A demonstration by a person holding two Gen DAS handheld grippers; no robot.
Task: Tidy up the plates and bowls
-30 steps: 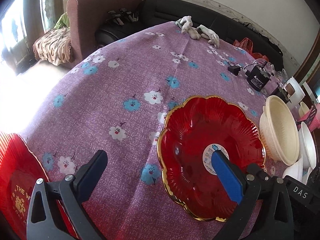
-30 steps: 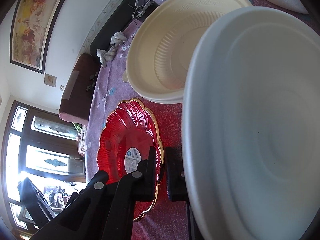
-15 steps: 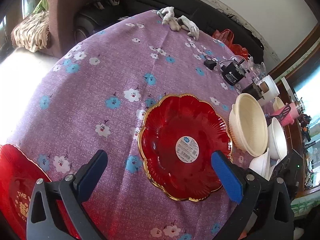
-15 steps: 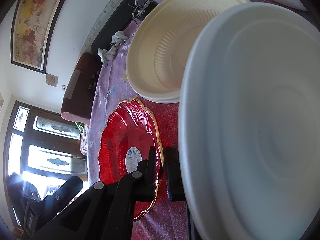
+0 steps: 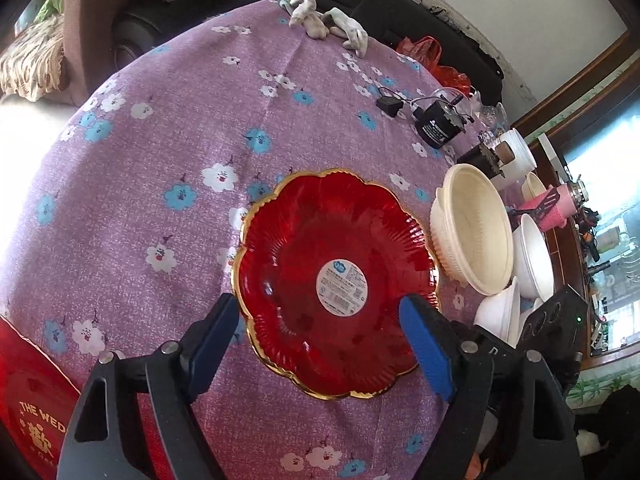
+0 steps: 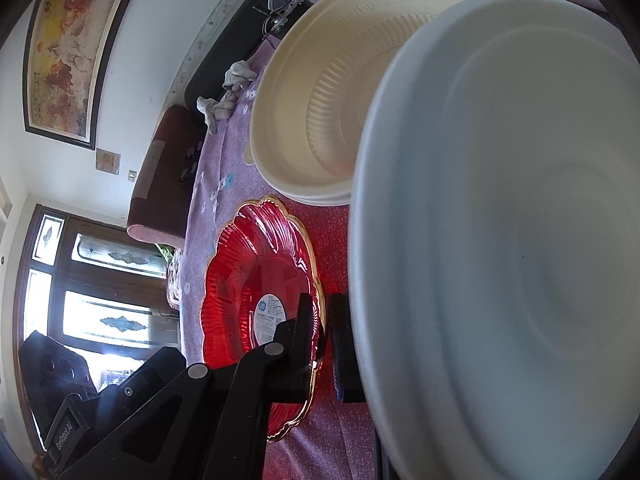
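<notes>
Left gripper narrows over the red plate

Its jaws, wider 1 second ago, are closing with nothing pressed between them, and the plate now sits nearer the frame's centre on the purple cloth. The right gripper stays clamped on a white bowl's rim. The cream bowls lie just beside the plate.

Daylight floods in from the windows, blowing out to white glare there. Colours stay bright and sharp mid-frame; the fisheye bends everything toward dark, vignetted corners.
</notes>
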